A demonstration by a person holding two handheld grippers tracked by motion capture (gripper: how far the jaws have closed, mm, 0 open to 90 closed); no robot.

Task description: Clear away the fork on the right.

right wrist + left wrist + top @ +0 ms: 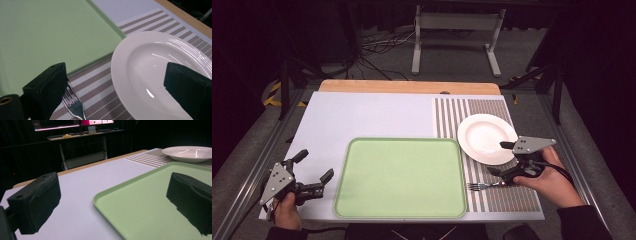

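A person works at a white tabletop (362, 115), a claw in each hand. The left claw (316, 172) hovers released beside the near left corner of an empty green tray (401, 177), gripping nothing. The right claw (501, 157), jaws spread wide, hangs over the striped placemat (507, 197) (one jaw above the white plate (486, 137), the other above the fork (482, 186)). The fork lies on the placemat just right of the tray, near the plate.

one green tray (401, 179), one white plate (486, 138), one fork (482, 186), one striped mat (499, 200)
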